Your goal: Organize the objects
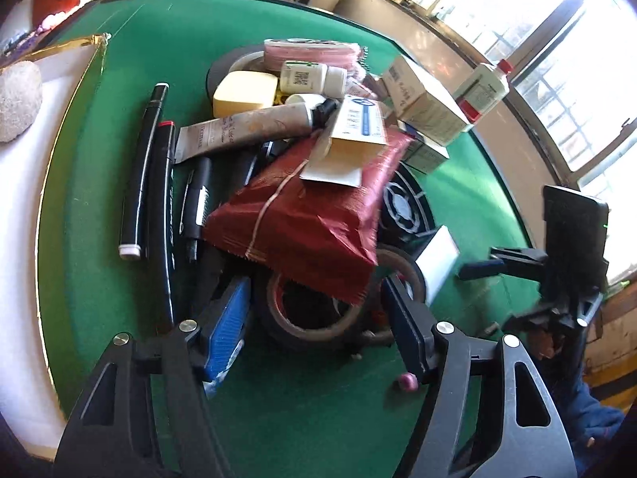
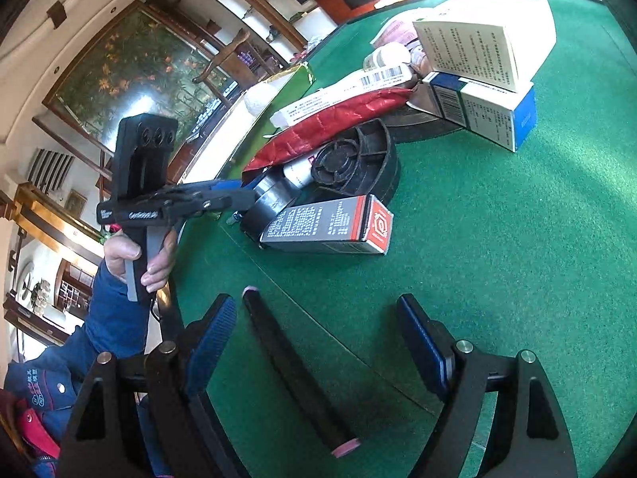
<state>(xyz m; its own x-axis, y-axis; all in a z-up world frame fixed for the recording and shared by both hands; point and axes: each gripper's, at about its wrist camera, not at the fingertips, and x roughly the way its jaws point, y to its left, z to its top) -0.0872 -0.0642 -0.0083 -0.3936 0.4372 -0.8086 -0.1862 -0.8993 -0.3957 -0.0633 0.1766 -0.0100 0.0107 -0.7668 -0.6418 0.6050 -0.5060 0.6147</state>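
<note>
Lying between the spread fingers of the right tongs, a black marker with pink ends rests on the green bench, untouched by either pad. The left tongs stand open too, gripping nothing, poised over a roll of brown tape at the near edge of a heap. No earlier view is given, so only their present gap can be told.

A red foil packet drapes over the tape and over a black round grille. A small cardboard box lies on the packet. Left of the packet lie two long black pens and a shorter pen, side by side. Behind them sit a tan tube, a yellow block, a white bottle and a pink pouch. White cartons stack to the right.

From the right wrist, a dark box with a red end lies before the grille.

What lies under the packet is hidden. A white tray at the left is cut off.
</note>
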